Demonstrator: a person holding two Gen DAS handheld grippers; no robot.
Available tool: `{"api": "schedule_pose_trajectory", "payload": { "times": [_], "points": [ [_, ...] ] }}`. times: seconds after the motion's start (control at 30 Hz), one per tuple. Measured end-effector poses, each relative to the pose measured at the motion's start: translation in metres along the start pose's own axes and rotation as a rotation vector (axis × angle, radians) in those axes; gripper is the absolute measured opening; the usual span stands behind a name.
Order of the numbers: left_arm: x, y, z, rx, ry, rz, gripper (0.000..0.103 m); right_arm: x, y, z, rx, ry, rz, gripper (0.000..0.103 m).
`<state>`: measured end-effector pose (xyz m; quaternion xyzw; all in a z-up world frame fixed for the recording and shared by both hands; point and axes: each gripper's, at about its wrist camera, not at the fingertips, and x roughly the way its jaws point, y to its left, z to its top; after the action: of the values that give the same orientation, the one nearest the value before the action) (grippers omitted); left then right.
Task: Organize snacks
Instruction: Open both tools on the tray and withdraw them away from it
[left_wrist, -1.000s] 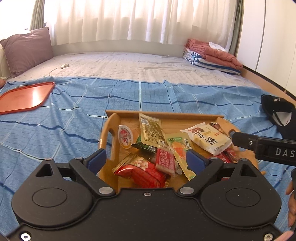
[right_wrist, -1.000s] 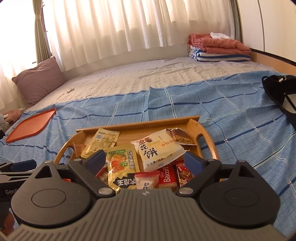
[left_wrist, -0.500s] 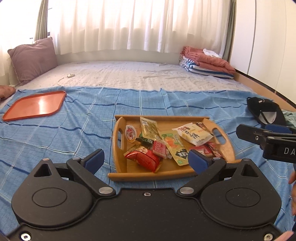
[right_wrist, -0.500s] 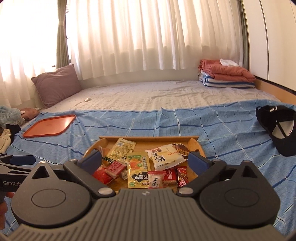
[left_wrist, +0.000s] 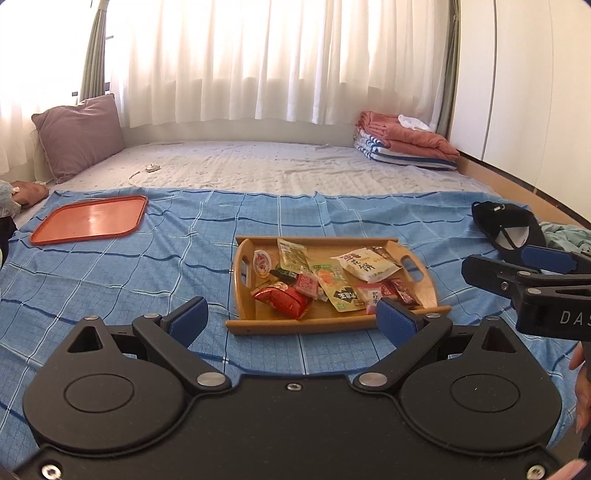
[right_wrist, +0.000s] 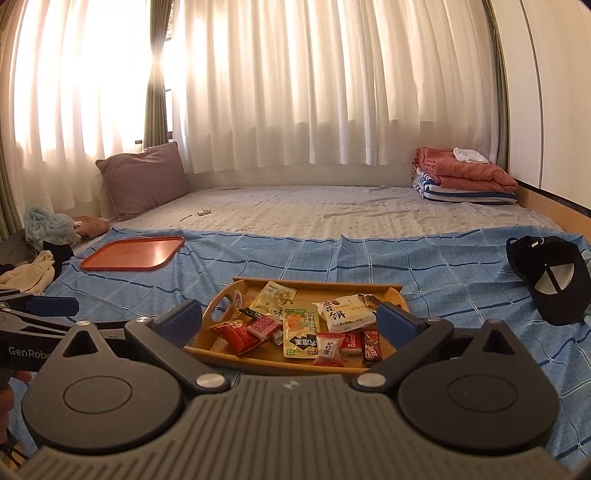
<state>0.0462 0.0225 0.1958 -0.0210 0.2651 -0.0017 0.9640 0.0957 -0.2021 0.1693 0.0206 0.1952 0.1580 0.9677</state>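
Snacks (left_wrist: 325, 280) are piled in the tray (left_wrist: 334, 326) dead ahead, just beyond both grippers' released, empty fingers (left_wrist: 186, 319); neither's clearly nearer.

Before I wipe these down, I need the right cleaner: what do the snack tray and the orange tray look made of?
Snack tray: apparently wood or bamboo, pale tan with a smooth satin surface and cut-out handles. Orange tray: probably moulded plastic, uniformly coloured, glossy enough to show a window glare, with a rounded raised rim.

Snacks (left_wrist: 325, 280) in wooden tray (left_wrist: 332, 325); flat tray (left_wrist: 88, 219) far left.
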Motion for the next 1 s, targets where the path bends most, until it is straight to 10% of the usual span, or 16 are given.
{"api": "schedule_pose_trajectory", "payload": {
  "times": [0.37, 1.0],
  "points": [
    [-0.039, -0.005, -0.04, 0.004, -0.016, -0.017, 0.098, -0.037, -0.012, -0.026, 0.01, -0.023, -0.009, 0.103],
    [0.019, -0.005, -0.127, 0.043, 0.045, 0.036, 0.098, -0.008, -0.025, -0.128, 0.041, 0.054, -0.083, 0.103]
  ]
}}
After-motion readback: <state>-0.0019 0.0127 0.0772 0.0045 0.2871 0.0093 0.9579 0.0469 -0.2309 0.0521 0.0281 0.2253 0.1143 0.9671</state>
